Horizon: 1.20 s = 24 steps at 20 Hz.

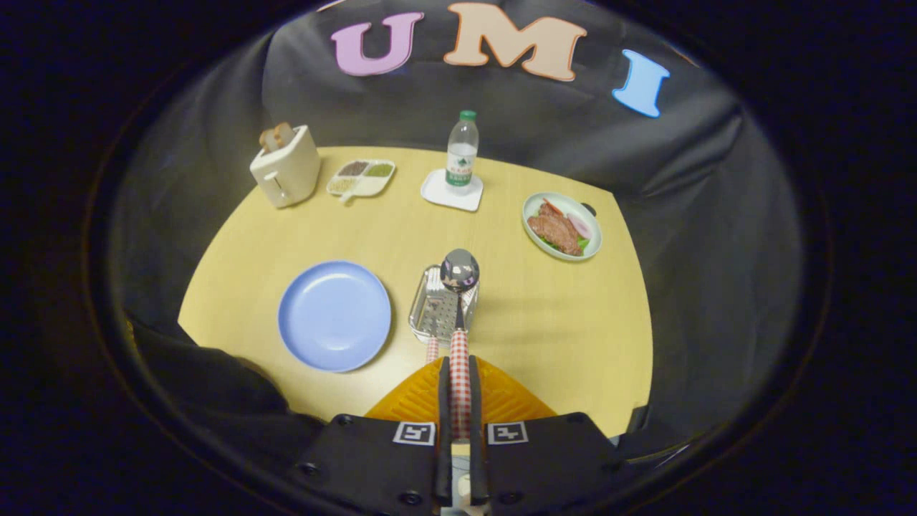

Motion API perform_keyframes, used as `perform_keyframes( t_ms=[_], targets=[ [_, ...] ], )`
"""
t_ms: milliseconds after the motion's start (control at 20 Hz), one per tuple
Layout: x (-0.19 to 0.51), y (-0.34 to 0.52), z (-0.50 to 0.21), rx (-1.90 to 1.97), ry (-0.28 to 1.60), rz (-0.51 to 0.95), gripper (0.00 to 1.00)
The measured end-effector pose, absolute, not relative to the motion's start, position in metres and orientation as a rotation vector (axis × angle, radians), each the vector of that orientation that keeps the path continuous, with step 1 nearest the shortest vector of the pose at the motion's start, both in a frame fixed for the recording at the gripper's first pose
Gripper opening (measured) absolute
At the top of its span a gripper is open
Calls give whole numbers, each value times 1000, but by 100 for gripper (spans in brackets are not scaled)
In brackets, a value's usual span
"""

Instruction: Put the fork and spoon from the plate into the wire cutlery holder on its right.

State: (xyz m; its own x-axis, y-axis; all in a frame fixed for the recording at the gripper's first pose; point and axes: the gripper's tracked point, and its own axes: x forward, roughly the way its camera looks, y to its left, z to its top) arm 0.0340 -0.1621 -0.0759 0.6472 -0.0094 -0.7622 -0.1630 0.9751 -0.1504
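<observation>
Checked handle of the spoon [459, 287] is pinched in the gripper [459, 373], bowl over the holder [438, 309] right of the bare plate [334, 315]; next, lower and release.

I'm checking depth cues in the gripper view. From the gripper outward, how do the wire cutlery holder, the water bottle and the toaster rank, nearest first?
The gripper is shut on the spoon.
1. Wire cutlery holder: just ahead of the fingers, right of the blue plate.
2 and 3. Water bottle, far across the table, and toaster, far and to the left: too close to call.
</observation>
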Motion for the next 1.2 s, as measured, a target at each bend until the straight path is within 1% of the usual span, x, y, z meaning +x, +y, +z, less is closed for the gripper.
perform_keyframes(
  t_ms=[150,400,700,850,1100,1200],
  targets=[
    [43,-178,-88,-351,976,115,13],
    [59,-176,-98,-582,1115,215,13],
    [79,-159,-118,-677,1221,287,12],
    [91,-148,-128,-670,1246,311,12],
    [109,-143,-136,-626,1250,302,13],
    [111,-140,-132,-581,1230,296,18]
  ],
)
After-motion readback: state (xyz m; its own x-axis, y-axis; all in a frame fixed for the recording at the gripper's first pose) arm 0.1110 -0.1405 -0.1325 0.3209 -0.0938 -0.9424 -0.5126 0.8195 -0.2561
